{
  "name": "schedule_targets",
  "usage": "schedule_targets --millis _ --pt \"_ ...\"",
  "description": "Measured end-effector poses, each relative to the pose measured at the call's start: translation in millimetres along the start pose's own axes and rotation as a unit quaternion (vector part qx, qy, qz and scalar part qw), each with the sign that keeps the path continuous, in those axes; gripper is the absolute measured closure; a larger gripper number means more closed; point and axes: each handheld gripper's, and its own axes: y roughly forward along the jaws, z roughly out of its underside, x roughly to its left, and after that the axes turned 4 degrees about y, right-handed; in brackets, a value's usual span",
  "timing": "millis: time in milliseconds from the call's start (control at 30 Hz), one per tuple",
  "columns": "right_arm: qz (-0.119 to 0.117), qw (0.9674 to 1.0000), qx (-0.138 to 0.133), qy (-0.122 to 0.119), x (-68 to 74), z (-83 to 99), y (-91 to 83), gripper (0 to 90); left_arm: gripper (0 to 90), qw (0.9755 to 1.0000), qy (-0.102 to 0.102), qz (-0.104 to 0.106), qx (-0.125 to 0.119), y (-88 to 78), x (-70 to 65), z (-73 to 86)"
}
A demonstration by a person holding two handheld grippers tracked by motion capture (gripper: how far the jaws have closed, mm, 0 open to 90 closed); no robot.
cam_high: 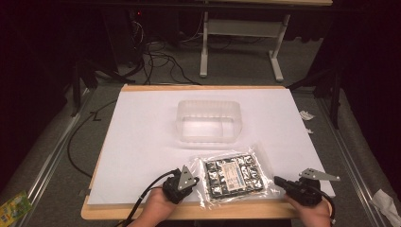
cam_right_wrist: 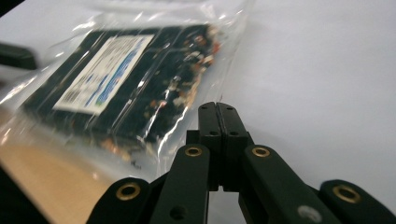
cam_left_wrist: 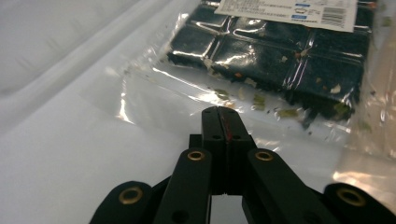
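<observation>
Here, the clear plastic bag holding a dark gridded tray with a white label (cam_high: 235, 175) is lying near the desk's front edge, between both grippers. The left gripper (cam_left_wrist: 219, 112) is pinching the bag's clear margin with closed jaws; the right gripper (cam_right_wrist: 218, 108) is clamping its opposite edge. White paper (cam_high: 142, 142) is covering the wooden desk (cam_high: 189, 211). A translucent rectangular plastic tub (cam_high: 208, 120) is sitting mid-desk. Grey carpet (cam_high: 52, 156) and black cables (cam_high: 161, 61) are surrounding everything.
</observation>
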Motion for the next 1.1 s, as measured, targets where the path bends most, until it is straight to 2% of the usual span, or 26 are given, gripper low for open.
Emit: schedule_targets --millis 33,67,100,133,200,267,300,333,367,400,433,467,533,567,600,633,667,700,733,767,833,867,900,933,967,1100 --pt "0.02 0.9997 -0.012 0.009 -11.9 -8.3 -1.1 90.0 90.0 0.9998 -0.001 -0.004 -0.018 -7.5 -0.2 -0.1" --pt "0.031 0.9993 -0.02 0.004 -19.1 -13.4 0.0 90.0 90.0 0.9997 -0.006 -0.008 -0.024 -10.6 1.3 0.6" --pt "0.041 0.9989 -0.021 0.008 -24.2 -18.6 1.3 90.0 90.0 0.9995 -0.011 -0.013 -0.027 -13.1 3.5 1.8" --pt "0.041 0.9989 -0.021 0.008 -24.2 -18.6 1.3 90.0 90.0 0.9995 -0.011 -0.013 -0.027 -13.1 3.5 1.8" --pt "0.062 0.9977 -0.026 0.004 -37.7 -29.4 9.6 90.0 89.0 0.9991 -0.02 -0.024 -0.029 -16.9 9.2 5.1" --pt "0.063 0.9977 -0.024 0.012 -42.7 -30.6 13.2 88.7 87.5 0.998 -0.037 -0.04 -0.032 -22.0 17.2 9.8" --pt "0.062 0.9975 -0.028 0.018 -43.8 -29.9 12.3 83.5 86.7 0.9975 -0.041 -0.045 -0.036 -23.6 19.8 11.0" --pt "0.062 0.9975 -0.028 0.018 -43.8 -29.9 12.3 83.5 85.7 0.9975 -0.041 -0.045 -0.036 -23.6 19.8 11.0" --pt "0.057 0.9972 -0.04 0.026 -45.6 -28.5 5.9 71.6 84.3 0.9964 -0.049 -0.055 -0.042 -26.5 24.8 12.9" --pt "0.057 0.9972 -0.04 0.026 -45.6 -28.5 5.9 71.6 84.2 0.9964 -0.049 -0.055 -0.042 -26.5 24.8 12.9" --pt "0.057 0.996 -0.057 0.038 -45.1 -25.6 -2.9 60.9 84.2 0.9957 -0.053 -0.062 -0.044 -28.4 29.9 14.4" --pt "0.057 0.9954 -0.064 0.042 -45.5 -23.2 -6.6 55.7 84.2 0.9957 -0.053 -0.062 -0.044 -28.4 29.9 14.4" --pt "0.057 0.9939 -0.068 0.067 -46.2 -16.7 -11.6 47.1 83.8 0.9937 -0.067 -0.074 -0.05 -30.3 38.1 15.5" --pt "0.057 0.9939 -0.068 0.067 -46.2 -16.7 -11.6 47.1 83.2 0.9937 -0.067 -0.074 -0.05 -30.3 38.1 15.5" --pt "0.046 0.992 -0.068 0.096 -48.0 -9.9 -13.8 40.5 82.6 0.9917 -0.082 -0.079 -0.059 -31.4 43.2 15.6" --pt "0.04 0.9909 -0.066 0.111 -48.7 -6.7 -14.2 38.1 81.8 0.9906 -0.09 -0.081 -0.063 -31.9 45.6 15.5" --pt "0.039 0.9899 -0.066 0.119 -49.3 -3.8 -13.7 36.0 80.5 0.9906 -0.09 -0.081 -0.063 -31.9 45.6 15.5" --pt "0.038 0.9893 -0.064 0.126 -49.5 -1.0 -12.7 33.6 78.6 0.9883 -0.105 -0.085 -0.07 -32.7 49.9 15.2" --pt "0.038 0.9893 -0.064 0.126 -49.5 -1.0 -12.7 33.6 75.9 0.9883 -0.105 -0.085 -0.07 -32.7 49.9 15.2" --pt "0.04 0.9883 -0.055 0.136 -47.8 3.0 -9.7 31.8 74.5 0.9873 -0.113 -0.084 -0.073 -32.9 52.1 15.1" --pt "0.033 0.9884 -0.049 0.14 -46.7 6.0 -6.6 34.4 69.1 0.9859 -0.122 -0.085 -0.077 -32.4 55.2 14.7" --pt "0.033 0.9884 -0.049 0.14 -46.7 6.0 -6.6 34.4 69.1 0.9853 -0.124 -0.089 -0.078 -31.8 56.1 14.5" --pt "0.032 0.9875 -0.052 0.145 -45.2 7.2 -3.9 36.9 61.0 0.9845 -0.126 -0.095 -0.077 -30.3 57.3 14.1" --pt "0.032 0.9875 -0.052 0.145 -45.2 7.2 -3.9 36.9 58.2 0.9845 -0.126 -0.095 -0.077 -30.3 57.3 14.1" --pt "0.019 0.9869 -0.048 0.153 -44.1 6.3 -1.0 43.5 56.0 0.9841 -0.128 -0.097 -0.075 -29.8 57.6 14.1" --pt "0.011 0.987 -0.047 0.153 -41.8 5.8 4.2 49.9 53.3 0.9839 -0.13 -0.099 -0.072 -31.3 57.8 15.0"
